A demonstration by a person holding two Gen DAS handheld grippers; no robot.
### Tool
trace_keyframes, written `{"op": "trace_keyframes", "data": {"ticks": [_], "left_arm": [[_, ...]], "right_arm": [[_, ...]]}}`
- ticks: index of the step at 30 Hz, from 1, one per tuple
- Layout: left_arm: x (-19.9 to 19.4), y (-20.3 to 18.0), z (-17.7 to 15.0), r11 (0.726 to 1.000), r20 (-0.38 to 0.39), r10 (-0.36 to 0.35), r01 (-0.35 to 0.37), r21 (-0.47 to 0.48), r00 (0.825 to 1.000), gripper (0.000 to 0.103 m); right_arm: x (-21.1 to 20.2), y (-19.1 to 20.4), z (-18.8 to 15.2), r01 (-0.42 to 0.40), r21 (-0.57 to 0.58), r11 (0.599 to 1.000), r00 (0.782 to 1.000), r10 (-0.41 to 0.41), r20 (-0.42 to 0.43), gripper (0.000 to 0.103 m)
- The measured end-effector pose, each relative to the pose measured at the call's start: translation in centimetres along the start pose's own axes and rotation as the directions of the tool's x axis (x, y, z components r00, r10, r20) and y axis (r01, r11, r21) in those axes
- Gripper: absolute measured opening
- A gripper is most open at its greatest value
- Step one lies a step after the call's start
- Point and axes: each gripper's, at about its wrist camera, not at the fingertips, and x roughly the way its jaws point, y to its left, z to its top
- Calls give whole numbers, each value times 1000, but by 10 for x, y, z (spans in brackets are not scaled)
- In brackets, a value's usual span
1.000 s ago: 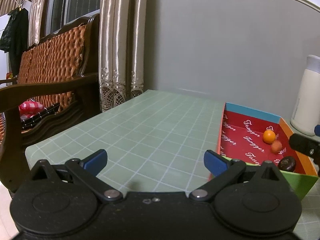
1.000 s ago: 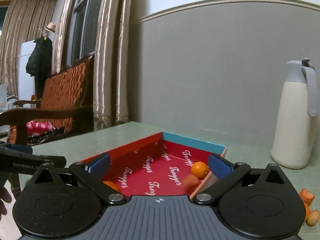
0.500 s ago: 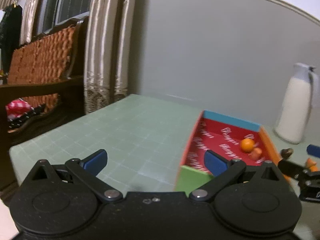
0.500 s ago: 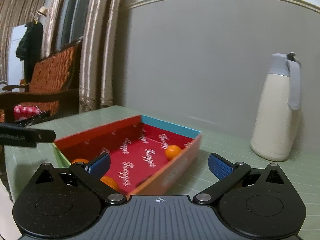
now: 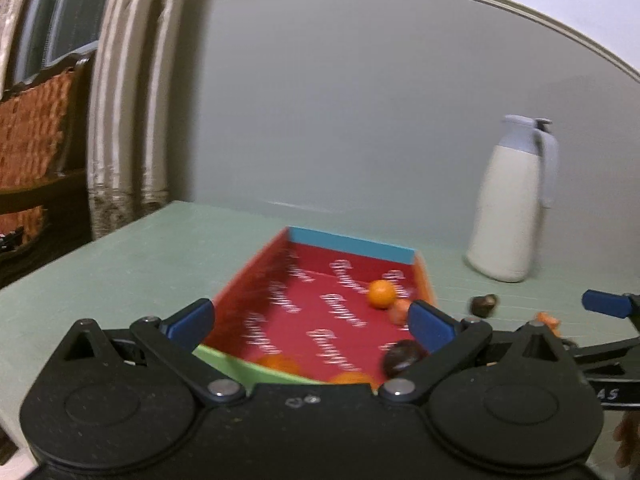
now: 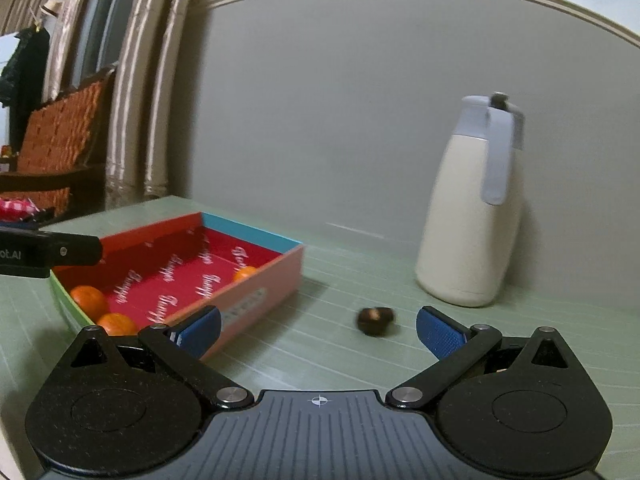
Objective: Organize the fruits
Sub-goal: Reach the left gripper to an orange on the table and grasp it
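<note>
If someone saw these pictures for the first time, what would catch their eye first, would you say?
Most likely the red box on the green table, with oranges in it. Next, the tall cream jug by the wall, right of the box. Between them a small dark fruit lies alone on the table, just ahead of the open right gripper.

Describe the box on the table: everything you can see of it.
The box is a shallow open rectangular tray, seemingly cardboard. Its floor is red with white script, the far wall blue, the near end green, the long outer side salmon. It sits flat on the green table, holding several oranges and one dark fruit. Neither claw touches it.
</note>
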Motion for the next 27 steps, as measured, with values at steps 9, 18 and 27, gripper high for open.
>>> {"op": "trace_keyframes", "data": {"ticks": [9, 18, 27], "left_arm": [[10, -53, -6, 994, -2, -95, 95, 61, 995, 97], [25, -115, -17, 969, -27, -189, 191, 156, 982, 96], [59, -165, -29, 930, -146, -275, 301, 209, 950, 80]], "right_arm": [[-25, -47, -11, 86, 15, 996, 996, -86, -14, 103], [-43, -96, -23, 185, 58, 981, 982, -182, -59, 103], [-44, -149, -34, 311, 140, 940, 946, -292, -139, 103]]}}
